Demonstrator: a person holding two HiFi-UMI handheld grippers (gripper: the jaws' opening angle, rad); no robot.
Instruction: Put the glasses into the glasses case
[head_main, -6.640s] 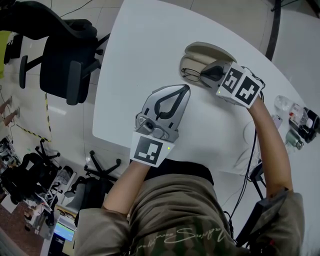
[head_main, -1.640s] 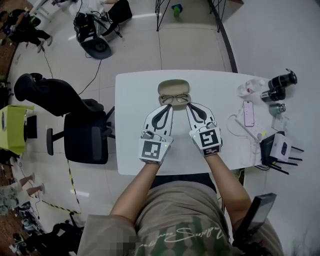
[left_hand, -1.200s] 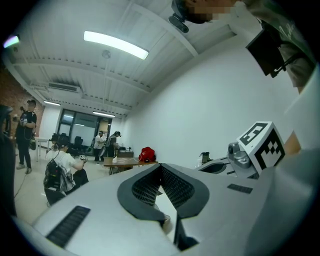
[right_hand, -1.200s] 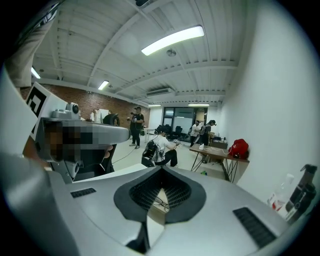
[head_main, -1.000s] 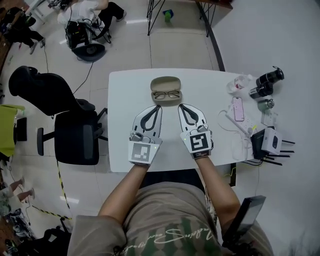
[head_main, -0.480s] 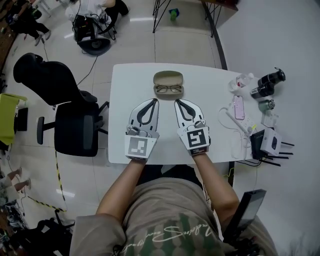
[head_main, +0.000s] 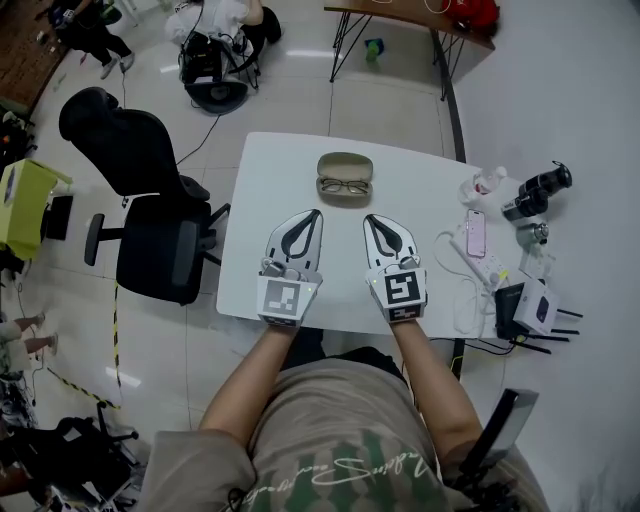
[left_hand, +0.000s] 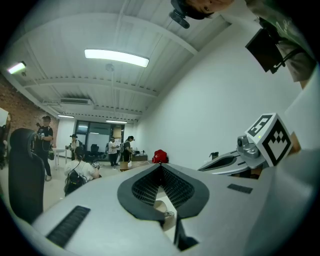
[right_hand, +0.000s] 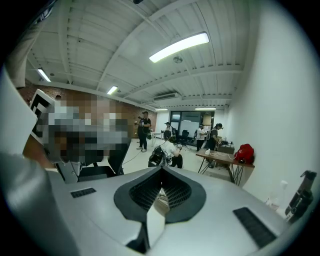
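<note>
The beige glasses case (head_main: 345, 165) lies open at the far middle of the white table (head_main: 270, 170), and the dark-framed glasses (head_main: 345, 186) rest in its near half. My left gripper (head_main: 316, 213) and right gripper (head_main: 369, 218) lie flat on the table side by side, pointing at the case and a little short of it. Both are shut and hold nothing. In the left gripper view the jaws (left_hand: 161, 166) meet at the tip, and part of the case (left_hand: 159, 205) shows through the gap behind them. In the right gripper view the jaws (right_hand: 161, 170) are likewise closed.
On the table's right side lie a phone (head_main: 474, 232), a white power strip (head_main: 482, 256) with cables, a router (head_main: 530, 306) and a black bottle (head_main: 538, 187). A black office chair (head_main: 150, 210) stands left of the table. People stand far off in the room.
6.6 s ago the right gripper was at the case by the glasses. Since then both grippers have drawn back toward me and lie shut on the table; the head view has shifted.
</note>
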